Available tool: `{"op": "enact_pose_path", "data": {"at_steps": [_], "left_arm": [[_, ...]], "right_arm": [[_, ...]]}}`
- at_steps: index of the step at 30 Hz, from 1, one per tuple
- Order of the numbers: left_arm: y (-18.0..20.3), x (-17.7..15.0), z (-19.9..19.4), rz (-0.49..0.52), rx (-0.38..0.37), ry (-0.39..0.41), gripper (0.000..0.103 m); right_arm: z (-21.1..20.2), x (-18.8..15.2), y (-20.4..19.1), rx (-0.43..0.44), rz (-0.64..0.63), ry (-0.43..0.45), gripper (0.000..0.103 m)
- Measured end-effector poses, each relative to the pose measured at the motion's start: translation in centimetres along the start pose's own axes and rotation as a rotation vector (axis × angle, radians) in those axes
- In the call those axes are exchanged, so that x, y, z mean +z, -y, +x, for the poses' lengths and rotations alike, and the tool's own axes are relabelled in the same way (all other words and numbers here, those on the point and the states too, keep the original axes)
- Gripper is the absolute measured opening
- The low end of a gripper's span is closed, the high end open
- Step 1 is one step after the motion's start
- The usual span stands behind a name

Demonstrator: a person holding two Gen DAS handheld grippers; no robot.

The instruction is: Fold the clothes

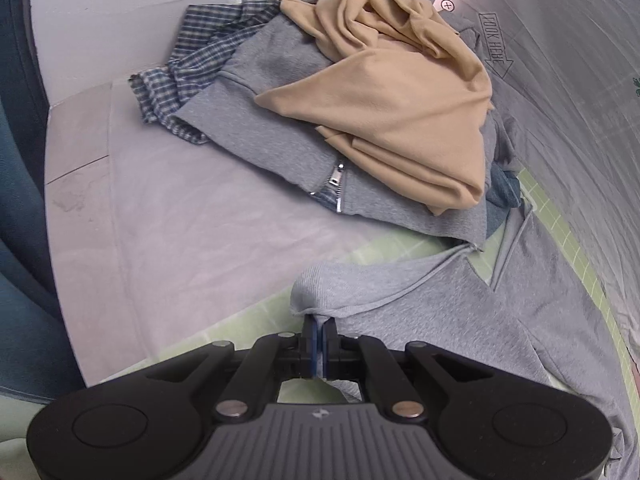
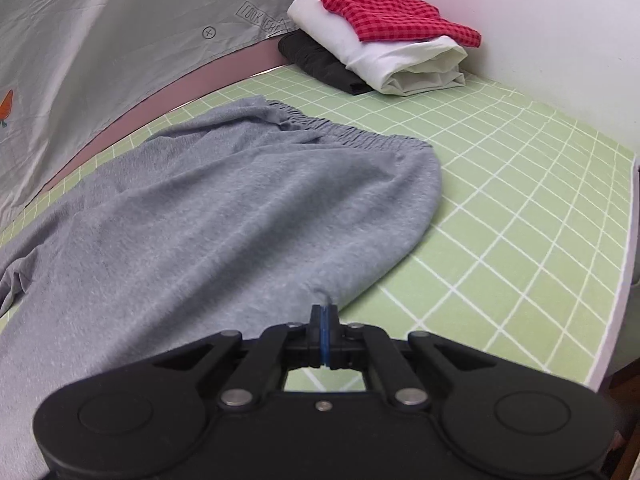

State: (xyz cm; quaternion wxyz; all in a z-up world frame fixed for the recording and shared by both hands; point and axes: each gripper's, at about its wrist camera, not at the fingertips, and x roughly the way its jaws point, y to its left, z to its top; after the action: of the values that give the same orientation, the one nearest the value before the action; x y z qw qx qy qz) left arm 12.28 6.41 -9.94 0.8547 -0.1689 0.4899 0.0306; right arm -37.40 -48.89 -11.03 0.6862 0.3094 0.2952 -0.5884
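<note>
A grey sweatshirt [image 2: 224, 216] lies spread over the green grid mat [image 2: 520, 208], filling the left and middle of the right wrist view, its gathered hem [image 2: 340, 128] toward the top centre. In the left wrist view the same grey sweatshirt [image 1: 460, 312] runs from the bottom centre to the right edge, with a ribbed cuff [image 1: 320, 288] bunched just above the fingers.

The left gripper [image 1: 320, 332] has its fingers pressed together on the edge of that cuff, cloth pinched between the blue pads. The right gripper [image 2: 325, 320] is likewise closed, its pads clamped on the sweatshirt's near edge at the bottom centre of its view.

Behind the cuff, in the upper middle of the left wrist view, sits an unfolded heap: a tan garment [image 1: 392, 92] on top of a grey zip jacket [image 1: 272, 120], with a blue checked shirt [image 1: 188, 64] beneath at the upper left, all resting on a pale sheet [image 1: 160, 240].

In the upper right of the right wrist view stands a folded stack: a red checked cloth [image 2: 396, 12] on a white garment [image 2: 400, 64] on a black one [image 2: 316, 60]. A grey printed fabric [image 2: 120, 32] hangs at the upper left.
</note>
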Motion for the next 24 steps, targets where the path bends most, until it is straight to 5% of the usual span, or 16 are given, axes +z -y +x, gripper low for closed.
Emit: {"op": "enact_pose_path", "data": {"at_steps": [5,16,18,20,21,24], "left_arm": [[-2.3,-0.7,-0.7,-0.03,0.047,-0.009,0.003],[-5.9,-0.6,-1.2,0.004,0.221,-0.02,0.005],[-4.7,-0.9,-1.7,0.043,0.221,0.004,0.011],[-3.5,-1.2,-2.3,0.083,0.221,0.029,0.029],[-2.9,-1.3,-2.5,0.102,0.221,0.041,0.043],[-1.1,-1.8,-3.4,0.161,0.22,0.077,0.054]], "right_arm": [[-1.0,-0.6,1.8,0.021,-0.01,-0.018,0.0],[-1.2,-1.9,-1.5,0.125,-0.053,-0.053,0.0],[-1.1,-2.0,-1.8,0.132,-0.047,-0.061,0.002],[-1.0,-2.1,-2.0,0.138,-0.039,-0.068,0.005],[-0.9,-2.2,-2.0,0.141,-0.035,-0.072,0.009],[-0.9,-2.2,-2.0,0.159,0.007,-0.089,0.028]]}}
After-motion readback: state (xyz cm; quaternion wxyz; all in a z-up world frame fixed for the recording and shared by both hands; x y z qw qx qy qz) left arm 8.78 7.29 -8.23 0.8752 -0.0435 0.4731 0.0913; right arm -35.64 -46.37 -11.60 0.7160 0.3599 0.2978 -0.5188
